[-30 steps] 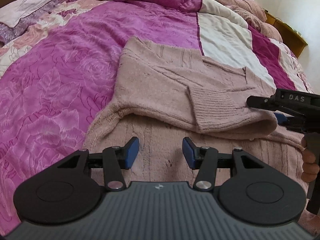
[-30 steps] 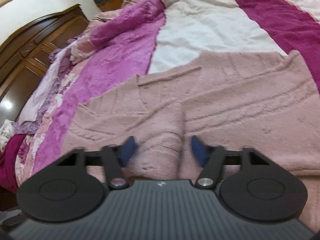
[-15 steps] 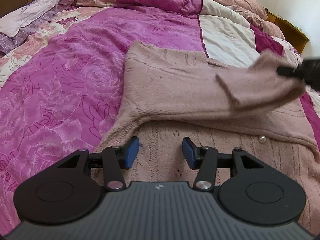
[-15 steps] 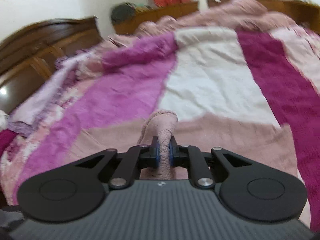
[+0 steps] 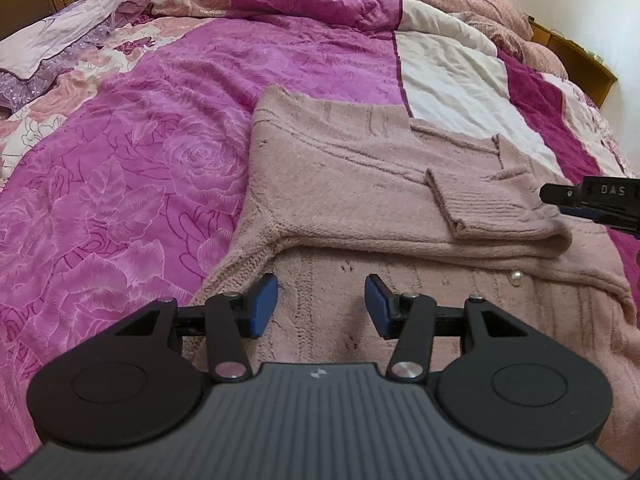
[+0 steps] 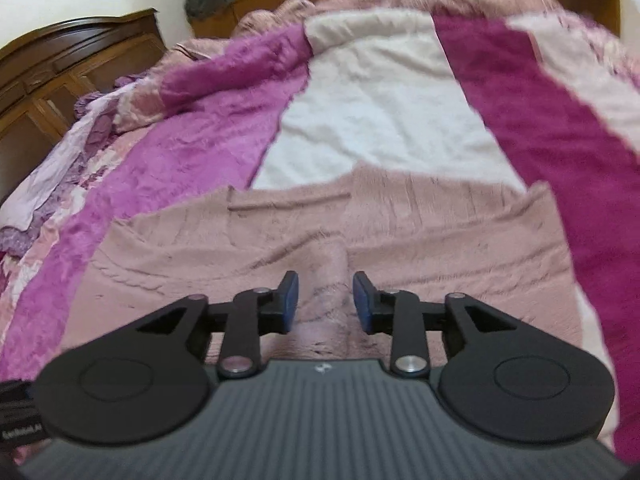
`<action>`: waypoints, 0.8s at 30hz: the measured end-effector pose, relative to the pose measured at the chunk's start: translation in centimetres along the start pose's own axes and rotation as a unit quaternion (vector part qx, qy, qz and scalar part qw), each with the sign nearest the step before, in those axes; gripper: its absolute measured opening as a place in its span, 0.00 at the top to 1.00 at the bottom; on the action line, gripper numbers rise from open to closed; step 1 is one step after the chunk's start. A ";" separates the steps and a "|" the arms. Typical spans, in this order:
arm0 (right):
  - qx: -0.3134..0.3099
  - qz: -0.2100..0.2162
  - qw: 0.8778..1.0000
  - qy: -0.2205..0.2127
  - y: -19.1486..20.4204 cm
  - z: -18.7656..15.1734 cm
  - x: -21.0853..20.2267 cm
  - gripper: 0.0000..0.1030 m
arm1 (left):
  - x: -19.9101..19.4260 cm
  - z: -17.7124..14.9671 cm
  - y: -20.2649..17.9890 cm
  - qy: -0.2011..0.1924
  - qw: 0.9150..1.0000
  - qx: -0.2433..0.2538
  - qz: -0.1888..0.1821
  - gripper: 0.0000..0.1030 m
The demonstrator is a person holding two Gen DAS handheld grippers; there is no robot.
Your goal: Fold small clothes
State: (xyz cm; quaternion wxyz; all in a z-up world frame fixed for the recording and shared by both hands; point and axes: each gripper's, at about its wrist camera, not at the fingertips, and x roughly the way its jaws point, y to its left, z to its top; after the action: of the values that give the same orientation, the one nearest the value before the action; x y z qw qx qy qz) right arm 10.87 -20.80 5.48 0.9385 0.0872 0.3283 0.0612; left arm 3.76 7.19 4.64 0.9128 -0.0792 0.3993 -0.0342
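Pink bed (image 5: 160,152) carries the sweater (image 5: 340,168), its sleeve (image 5: 492,208) folded across. Right gripper (image 6: 326,300) has just been opening, empty, to release it; left gripper (image 5: 322,306) waits apart.

Open bedspread (image 5: 152,152) is lying free at nine o'clock; the folded sweater (image 5: 360,184) is blocking twelve, the right gripper (image 5: 592,200) crowding three.

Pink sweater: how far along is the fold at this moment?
Done: one sleeve lies folded across the pink sweater. In hand: nothing; the right gripper has just been opening, the left gripper is open above the knit. Left: the remaining folds.
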 end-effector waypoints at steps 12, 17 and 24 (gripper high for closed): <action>-0.098 0.081 0.992 0.009 7.3 -2.3 -1.3 0.50 | -1.7 0.0 0.1 -0.006 1.000 0.001 -0.001 0.45; -0.117 0.076 0.990 0.035 9.0 -3.3 0.8 0.51 | -1.6 -0.5 0.9 0.001 1.000 -0.011 0.004 0.45; -0.108 0.064 0.991 0.036 8.6 -3.8 2.0 0.54 | -1.2 -0.8 1.2 0.006 1.000 -0.017 0.003 0.45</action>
State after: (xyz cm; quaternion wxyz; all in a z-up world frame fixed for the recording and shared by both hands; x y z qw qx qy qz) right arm 9.53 -11.55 3.13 0.9241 0.0040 0.3471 0.1598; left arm 2.39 8.41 4.75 0.9091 -0.0930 0.4052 -0.0255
